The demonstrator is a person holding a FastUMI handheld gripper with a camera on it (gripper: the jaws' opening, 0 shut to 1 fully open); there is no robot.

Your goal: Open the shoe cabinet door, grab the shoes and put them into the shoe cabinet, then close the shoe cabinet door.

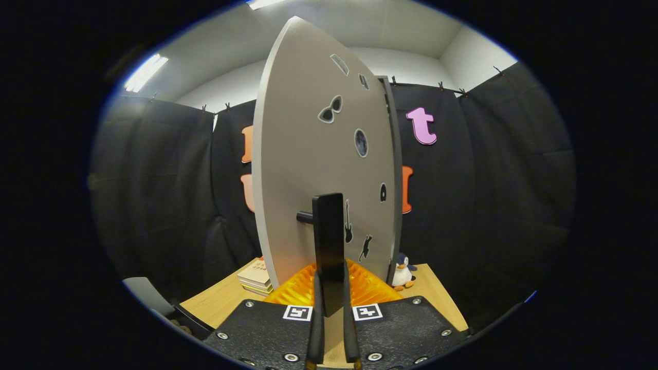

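The grey shoe cabinet door (313, 154) stands edge-on just ahead on the wooden surface (221, 300); its black upright handle (329, 241) runs vertical between the fingers (333, 329), which are clenched on it from both sides

Gripper view faces the cabinet door (318, 169) close, level, looking forward

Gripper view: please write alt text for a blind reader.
The gripper is shut on the tall black bar handle of a grey cabinet door with small stickers. Beside it on the wooden table stands a toy penguin.
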